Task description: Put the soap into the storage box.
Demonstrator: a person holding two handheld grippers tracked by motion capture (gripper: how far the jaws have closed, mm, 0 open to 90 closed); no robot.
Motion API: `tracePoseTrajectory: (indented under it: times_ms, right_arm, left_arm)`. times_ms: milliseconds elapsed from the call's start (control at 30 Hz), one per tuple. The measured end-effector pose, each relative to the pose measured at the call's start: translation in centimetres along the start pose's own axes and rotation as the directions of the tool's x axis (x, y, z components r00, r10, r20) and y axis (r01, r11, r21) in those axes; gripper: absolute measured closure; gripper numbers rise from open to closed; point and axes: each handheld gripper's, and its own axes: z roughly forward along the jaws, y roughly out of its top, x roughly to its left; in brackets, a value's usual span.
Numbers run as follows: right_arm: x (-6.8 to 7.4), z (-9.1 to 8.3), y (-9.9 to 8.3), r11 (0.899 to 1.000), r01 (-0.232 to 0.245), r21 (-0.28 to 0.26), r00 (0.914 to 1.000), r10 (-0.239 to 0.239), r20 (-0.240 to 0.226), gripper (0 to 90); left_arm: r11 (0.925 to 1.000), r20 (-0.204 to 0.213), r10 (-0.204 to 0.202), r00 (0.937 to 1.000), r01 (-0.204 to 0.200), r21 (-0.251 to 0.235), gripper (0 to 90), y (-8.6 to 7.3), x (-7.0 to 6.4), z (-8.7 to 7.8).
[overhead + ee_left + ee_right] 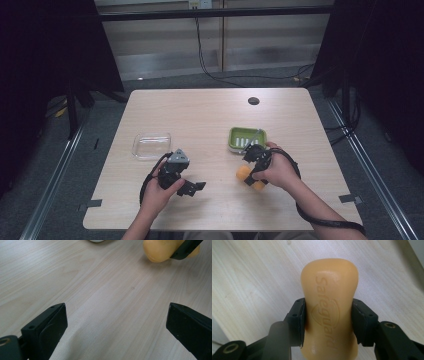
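Orange, waisted bar of soap [329, 312] with an embossed brand word, pinched at its narrow middle between the two black jaws of the right gripper [329, 322], lying low on the pale wooden table [200, 120]. Clamped squarely on both flanks, pads flat against the sides, one rounded end jutting forward beyond the jaw tips. Just ahead of those tips in the high view, a green rectangular soap dish [247, 138] with a ribbed pale insert; likely destination, judging by closeness. Best done by keeping the squeeze firm but gentle, since soap is slick and dents easily; lifting straight up before travelling; holding the bar level and lining its long axis with the dish's long side before lowering. Right hand [278, 171] wrapped over the tool, forearm entering from the near edge, wrist bent inward toward the dish. Left gripper [115, 322] spread wide and holding nothing, hovering low over bare wood, aimed toward the soap well ahead of its tips; left hand [159, 192] cupped beneath the tool. Beyond and to the outer side of the left tool, a clear, shallow plastic tray [151, 145], apart from everything else.
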Motion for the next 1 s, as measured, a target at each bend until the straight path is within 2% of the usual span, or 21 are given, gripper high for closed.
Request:
tracePoseTrajectory:
  times_ms: [100, 200, 267, 1000]
  right_arm:
    - [-0.2, -0.6, 0.2, 1.000, 0.011, 0.000, 0.9999, -0.011, 0.011, 50.1]
    - [-0.3, -0.8, 0.2, 1.000, 0.003, -0.011, 1.0000, -0.003, 0.005, 50.1]
    - [-0.4, -1.0, 0.3, 1.000, 0.011, 0.002, 0.9999, -0.011, 0.012, 50.1]
    - [-1.6, -2.4, 1.0, 0.999, -0.026, -0.025, 0.9997, 0.026, 0.000, 50.1]
  left_arm:
    - [1.0000, 0.000, 0.000, 1.0000, 0.000, 0.000, 3.7, 0.0, 0.0, 0.0]
    - [1.0000, 0.001, -0.003, 1.0000, 0.003, -0.002, 3.6, 0.0, 0.0, 0.0]
    - [1.0000, 0.000, -0.004, 1.0000, 0.004, -0.003, 3.6, 0.0, 0.0, 0.0]
    - [0.9999, -0.003, -0.002, 1.0000, 0.002, 0.014, 3.6, 0.0, 0.0, 0.0]
